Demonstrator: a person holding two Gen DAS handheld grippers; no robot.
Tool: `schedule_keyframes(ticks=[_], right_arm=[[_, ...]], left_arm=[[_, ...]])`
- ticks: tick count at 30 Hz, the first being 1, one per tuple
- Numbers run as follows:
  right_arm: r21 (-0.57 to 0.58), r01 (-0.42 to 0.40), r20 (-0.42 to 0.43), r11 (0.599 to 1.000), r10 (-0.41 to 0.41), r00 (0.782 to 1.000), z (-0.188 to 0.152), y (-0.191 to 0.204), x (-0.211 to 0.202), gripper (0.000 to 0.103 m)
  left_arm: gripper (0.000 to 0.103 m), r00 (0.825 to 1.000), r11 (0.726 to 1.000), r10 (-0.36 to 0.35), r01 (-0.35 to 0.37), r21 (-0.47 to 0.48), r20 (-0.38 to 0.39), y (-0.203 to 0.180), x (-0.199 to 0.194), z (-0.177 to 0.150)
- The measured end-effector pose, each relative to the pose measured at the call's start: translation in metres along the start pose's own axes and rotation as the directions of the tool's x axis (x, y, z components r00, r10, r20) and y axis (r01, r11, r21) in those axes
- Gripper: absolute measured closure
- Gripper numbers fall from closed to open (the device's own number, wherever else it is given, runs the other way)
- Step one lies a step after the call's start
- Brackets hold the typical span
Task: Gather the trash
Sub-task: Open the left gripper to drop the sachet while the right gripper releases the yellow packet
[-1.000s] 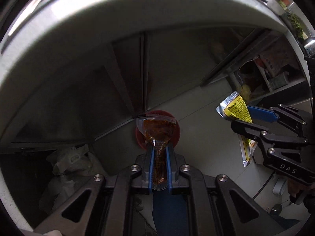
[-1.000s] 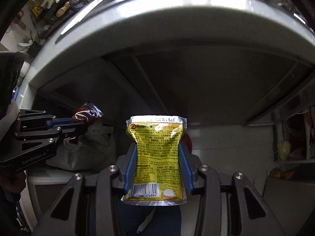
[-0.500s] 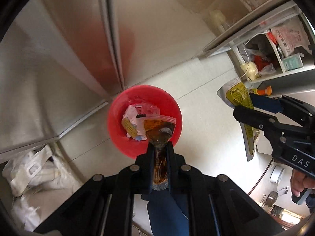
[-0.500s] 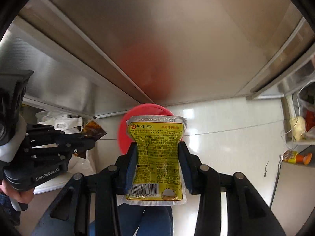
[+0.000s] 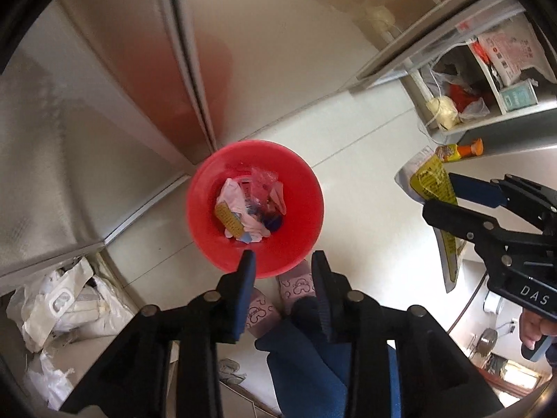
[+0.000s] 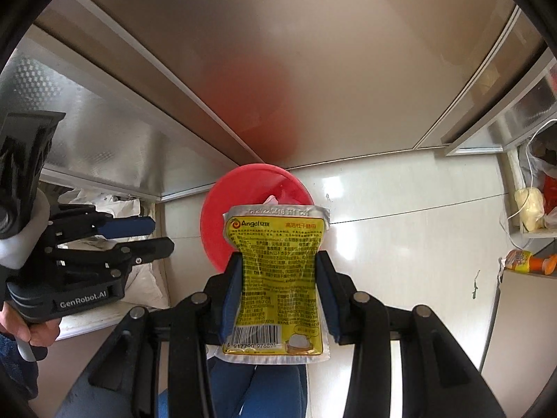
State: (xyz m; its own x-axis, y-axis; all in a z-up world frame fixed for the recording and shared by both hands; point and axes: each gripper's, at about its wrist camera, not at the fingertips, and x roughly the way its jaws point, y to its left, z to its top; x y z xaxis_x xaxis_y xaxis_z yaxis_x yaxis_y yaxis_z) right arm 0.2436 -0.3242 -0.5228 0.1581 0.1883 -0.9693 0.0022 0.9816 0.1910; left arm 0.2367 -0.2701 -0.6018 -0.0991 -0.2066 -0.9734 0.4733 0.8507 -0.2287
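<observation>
A red bin [image 5: 306, 205] stands on the pale floor below, holding several scraps of wrappers and paper [image 5: 249, 209]. My left gripper [image 5: 282, 261] hangs over the bin's near rim; its jaws are opening and nothing is between them. It shows from the side as the left gripper [image 6: 160, 235] in the right wrist view, its fingers apart and bare. My right gripper [image 6: 278, 261] is shut on a yellow foil packet [image 6: 276, 264], held above the red bin [image 6: 216, 219]. The same yellow packet [image 5: 435, 188] shows at the right of the left wrist view.
Steel cabinet fronts [image 5: 104, 80] rise behind the bin. White plastic bags [image 5: 59, 310] lie at the lower left. A shelf unit [image 5: 487, 80] with bags and boxes stands at the right, an orange-capped bottle [image 5: 459, 149] beside it. The person's pink slippers [image 5: 296, 287] stand near the bin.
Both grippers dropped from under the counter edge to just above the red bin. My left gripper opened and the brown sauce packet left its fingers. The right gripper keeps the yellow packet.
</observation>
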Motion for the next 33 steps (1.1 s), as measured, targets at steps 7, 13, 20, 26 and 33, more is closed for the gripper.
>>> schedule_keyframes(ticks=[7, 13, 20, 26, 33], right_arm=[[-0.073, -0.031, 0.008, 0.997, 0.032, 0.999, 0.001, 0.016, 0.004, 0.064], [-0.161, -0.019, -0.003, 0.987, 0.019, 1.0, -0.001, 0.036, 0.024, 0.063], [-0.179, -0.037, -0.041, 0.983, 0.03, 0.999, -0.007, 0.057, 0.041, 0.061], [-0.169, -0.017, -0.074, 0.986, 0.004, 0.997, -0.012, 0.067, 0.049, 0.057], [-0.159, -0.021, -0.059, 0.987, 0.011, 0.998, -0.014, 0.079, 0.012, 0.035]], left_arm=[[0.039, 0.997, 0.998, 0.027, -0.023, -0.063, 0.07, 0.021, -0.022, -0.014], [0.021, 0.989, 0.992, 0.104, -0.096, -0.083, 0.104, 0.041, -0.027, -0.026], [0.018, 0.985, 0.981, 0.145, -0.131, -0.14, 0.093, 0.067, -0.029, -0.044], [0.018, 0.98, 0.971, 0.183, -0.168, -0.171, 0.075, 0.076, -0.028, -0.054], [0.018, 0.979, 0.967, 0.187, -0.17, -0.188, 0.08, 0.072, -0.069, -0.066]])
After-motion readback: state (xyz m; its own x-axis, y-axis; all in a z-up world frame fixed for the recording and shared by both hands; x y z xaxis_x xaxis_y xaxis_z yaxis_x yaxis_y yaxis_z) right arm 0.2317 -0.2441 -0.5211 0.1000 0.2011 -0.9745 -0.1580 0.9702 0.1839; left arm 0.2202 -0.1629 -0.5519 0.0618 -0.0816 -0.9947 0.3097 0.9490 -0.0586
